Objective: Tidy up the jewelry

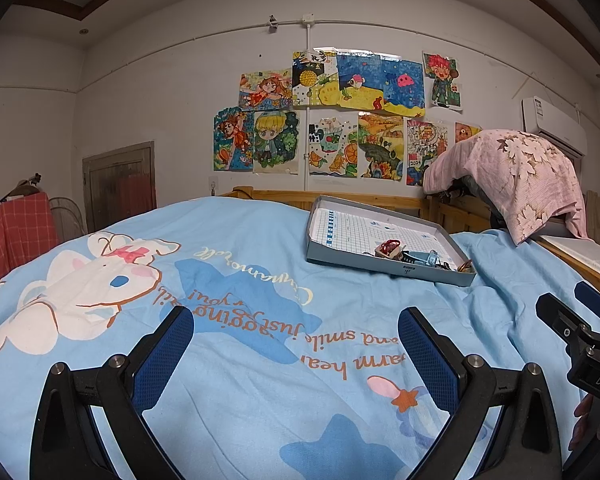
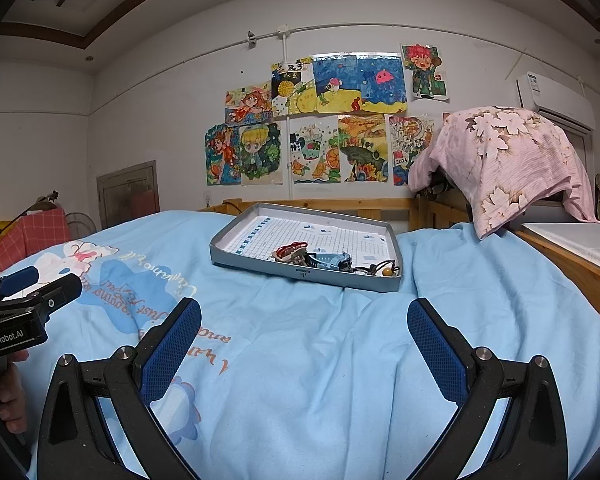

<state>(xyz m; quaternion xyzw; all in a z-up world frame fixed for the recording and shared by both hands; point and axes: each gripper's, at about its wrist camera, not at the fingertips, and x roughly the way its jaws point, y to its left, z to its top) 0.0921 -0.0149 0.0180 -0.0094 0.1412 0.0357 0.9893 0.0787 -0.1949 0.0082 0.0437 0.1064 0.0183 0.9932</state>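
Observation:
A shallow grey box tray [image 1: 332, 256] [image 2: 256, 267] with a grid-paper bottom lies on the light blue bedspread [image 1: 240, 360] [image 2: 320, 360]. Along its near edge lie a red bracelet on a small wooden piece [image 1: 389, 247] [image 2: 291, 249], a blue clip-like piece [image 1: 420, 258] [image 2: 330, 260], and a dark cord with a yellow bead [image 1: 462, 268] [image 2: 385, 270]. My left gripper [image 1: 296, 332] is open and empty, well short of the tray. My right gripper [image 2: 304, 320] is open and empty, directly before the tray. Each gripper shows at the other view's edge.
A wooden bed rail [image 2: 340, 204] runs behind the tray. A pink floral cloth [image 2: 508, 160] drapes over something at the right. A wooden ledge [image 2: 580, 264] borders the bed's right side. Drawings [image 2: 320, 128] cover the wall. A red checked cloth [image 1: 16, 232] is left.

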